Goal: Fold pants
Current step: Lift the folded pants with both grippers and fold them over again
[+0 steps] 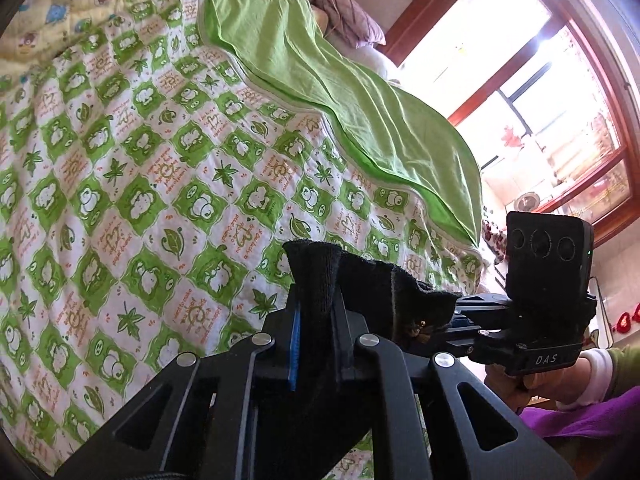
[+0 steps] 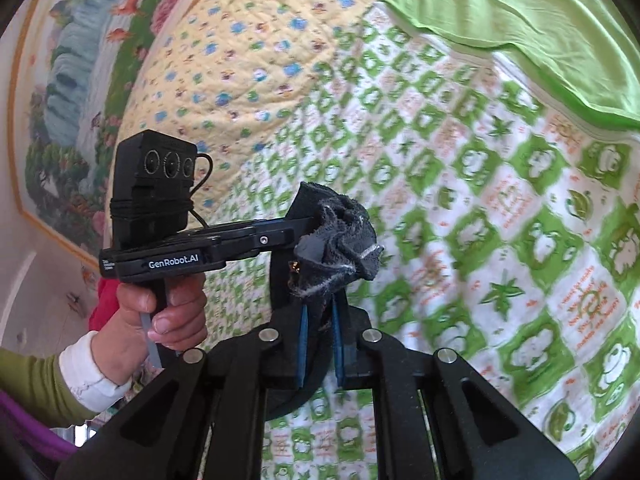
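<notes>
The black pants (image 1: 372, 284) are bunched and lifted off the bed, stretched between both grippers. In the left wrist view my left gripper (image 1: 316, 296) is shut on a fold of the black cloth, which hangs down between its blue pads (image 1: 295, 344). To its right, my right gripper (image 1: 456, 314) bites the other end of the same bunch, with a hand (image 1: 532, 380) on its handle. In the right wrist view my right gripper (image 2: 320, 312) is shut on the crumpled pants (image 2: 340, 236). There my left gripper (image 2: 302, 222) comes in level from the left and clamps the cloth's top.
Below lies a green-and-white checked quilt (image 1: 160, 160) covering the bed. A plain green blanket (image 1: 320, 80) lies along its far side, with a yellow quilt (image 2: 240, 60) and a purple pillow (image 1: 348, 16) beyond. A bright window (image 1: 520, 80) is at the right.
</notes>
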Motion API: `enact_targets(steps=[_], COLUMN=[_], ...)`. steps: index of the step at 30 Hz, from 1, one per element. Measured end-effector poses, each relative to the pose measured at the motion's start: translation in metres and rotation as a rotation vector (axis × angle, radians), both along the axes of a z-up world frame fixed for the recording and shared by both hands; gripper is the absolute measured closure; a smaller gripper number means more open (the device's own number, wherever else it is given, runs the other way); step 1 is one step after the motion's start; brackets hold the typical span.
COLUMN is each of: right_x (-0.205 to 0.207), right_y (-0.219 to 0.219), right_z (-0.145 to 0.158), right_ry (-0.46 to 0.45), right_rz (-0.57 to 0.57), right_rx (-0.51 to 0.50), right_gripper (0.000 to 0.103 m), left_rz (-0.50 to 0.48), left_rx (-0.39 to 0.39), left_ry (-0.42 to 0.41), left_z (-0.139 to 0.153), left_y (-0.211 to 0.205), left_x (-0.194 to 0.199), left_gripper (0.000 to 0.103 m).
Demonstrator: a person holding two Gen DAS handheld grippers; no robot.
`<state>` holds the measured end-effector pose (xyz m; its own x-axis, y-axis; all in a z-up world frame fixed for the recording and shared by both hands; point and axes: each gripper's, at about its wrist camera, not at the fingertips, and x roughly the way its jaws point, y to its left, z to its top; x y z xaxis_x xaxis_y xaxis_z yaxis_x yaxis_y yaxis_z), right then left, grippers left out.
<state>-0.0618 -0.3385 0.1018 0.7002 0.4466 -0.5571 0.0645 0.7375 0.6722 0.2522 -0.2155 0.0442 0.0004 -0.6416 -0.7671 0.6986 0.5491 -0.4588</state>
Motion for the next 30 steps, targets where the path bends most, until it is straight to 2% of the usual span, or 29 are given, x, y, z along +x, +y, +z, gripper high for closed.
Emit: enact_targets(steps=[7, 13, 20, 30], right_x=[0.009, 0.023, 0.036, 0.054], right_y=[0.046, 0.090, 0.131, 0.177], right_z=[0.021, 0.019, 0.003, -0.036], right_ry=[-0.049, -0.025, 0.014, 0.097], right_rz=[0.176, 0.298, 0.397, 0.512], right_rx=[0.004, 0.000, -0.003, -0.044], right_gripper=[0.091, 0.091, 0.091, 0.091], left_rz=[0.087, 0.193, 0.314, 0.478], left_rx=[-0.063, -0.083, -0.090, -0.073], left_ry=[-0.027, -0.015, 0.015, 0.086], left_z=[0.014, 0.009, -0.004, -0.048], left_y=[0.052, 0.098, 0.142, 0.191], left_x=[-0.022, -0.042, -0.063, -0.084], left_gripper=[0.093, 0.093, 0.093, 0.092])
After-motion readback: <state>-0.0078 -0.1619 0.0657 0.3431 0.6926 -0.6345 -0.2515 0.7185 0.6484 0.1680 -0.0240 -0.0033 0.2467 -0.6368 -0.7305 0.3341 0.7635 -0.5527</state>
